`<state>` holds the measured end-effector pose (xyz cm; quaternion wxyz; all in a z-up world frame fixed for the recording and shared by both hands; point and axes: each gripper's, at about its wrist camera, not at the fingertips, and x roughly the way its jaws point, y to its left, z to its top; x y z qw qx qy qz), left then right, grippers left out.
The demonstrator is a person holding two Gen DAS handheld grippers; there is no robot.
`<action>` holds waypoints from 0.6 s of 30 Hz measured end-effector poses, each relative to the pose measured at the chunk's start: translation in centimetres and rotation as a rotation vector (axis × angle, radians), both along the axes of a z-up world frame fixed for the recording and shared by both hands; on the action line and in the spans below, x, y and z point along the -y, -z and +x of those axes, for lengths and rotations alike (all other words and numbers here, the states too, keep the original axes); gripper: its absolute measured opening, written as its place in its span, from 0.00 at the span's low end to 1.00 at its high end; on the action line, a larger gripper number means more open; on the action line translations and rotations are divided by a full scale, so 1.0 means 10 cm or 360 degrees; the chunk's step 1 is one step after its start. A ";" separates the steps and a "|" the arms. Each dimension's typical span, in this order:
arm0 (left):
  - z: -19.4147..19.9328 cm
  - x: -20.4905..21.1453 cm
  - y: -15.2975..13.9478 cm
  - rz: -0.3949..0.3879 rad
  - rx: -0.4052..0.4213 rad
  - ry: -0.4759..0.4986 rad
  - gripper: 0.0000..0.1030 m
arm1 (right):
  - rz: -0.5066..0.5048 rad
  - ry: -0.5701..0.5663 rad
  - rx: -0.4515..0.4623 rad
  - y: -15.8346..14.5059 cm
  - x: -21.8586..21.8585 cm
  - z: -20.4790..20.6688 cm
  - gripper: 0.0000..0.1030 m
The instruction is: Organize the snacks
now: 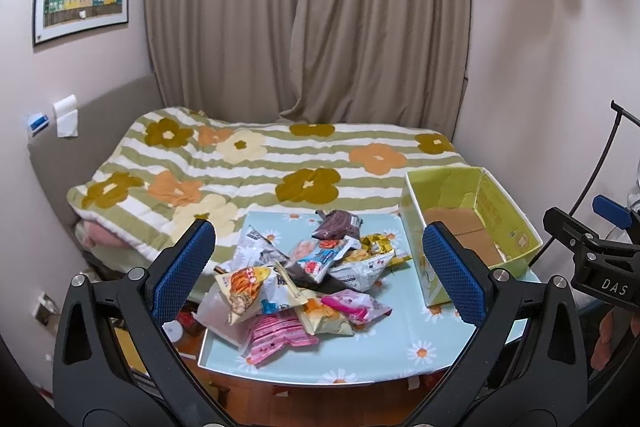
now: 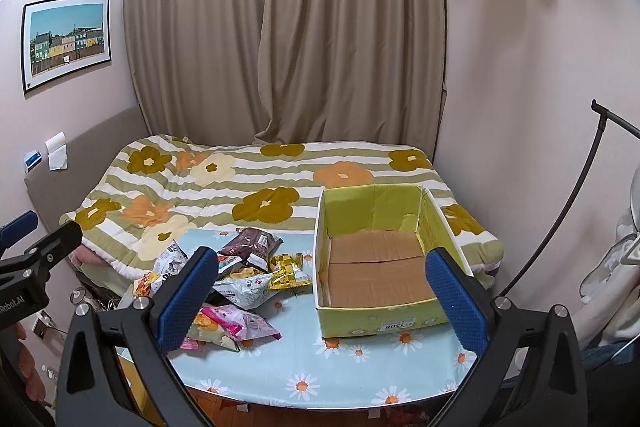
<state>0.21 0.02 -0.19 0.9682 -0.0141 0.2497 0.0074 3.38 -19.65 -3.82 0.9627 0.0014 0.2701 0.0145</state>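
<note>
A pile of snack packets (image 1: pixel 296 279) lies on a small table with a light-blue daisy cloth (image 1: pixel 384 351); the pile also shows in the right wrist view (image 2: pixel 244 283). A yellow-green cardboard box (image 2: pixel 380 255) stands open and empty at the table's right; it also shows in the left wrist view (image 1: pixel 468 227). My left gripper (image 1: pixel 320 275) is open and empty, held above and in front of the pile. My right gripper (image 2: pixel 324 299) is open and empty, in front of the box. A dark brown packet (image 2: pixel 250 245) tops the pile's far side.
A bed with a flowered striped quilt (image 1: pixel 260 167) lies right behind the table. Beige curtains (image 2: pixel 280 27) hang at the back. A black stand (image 2: pixel 568 211) rises at the right wall. Wooden floor (image 1: pixel 320 403) shows below the table's front edge.
</note>
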 end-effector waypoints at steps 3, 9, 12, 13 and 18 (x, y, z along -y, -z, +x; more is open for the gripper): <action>-0.01 -0.01 0.00 -0.0004 -0.0007 0.0002 1.00 | -0.0006 0.0001 0.0002 0.01 0.00 0.00 1.00; -0.01 -0.02 0.01 -0.0001 -0.0009 0.0004 1.00 | -0.0007 0.0002 0.0002 0.01 0.00 0.00 1.00; -0.01 -0.02 0.01 -0.0002 -0.0010 0.0005 1.00 | -0.0004 0.0001 0.0001 0.01 0.00 0.01 1.00; -0.01 -0.02 0.01 -0.0002 -0.0011 0.0005 1.00 | -0.0006 0.0001 0.0000 0.01 0.00 0.01 1.00; -0.01 -0.02 0.01 0.0001 -0.0014 0.0000 1.00 | 0.0002 -0.0001 -0.0002 0.01 0.02 0.01 1.00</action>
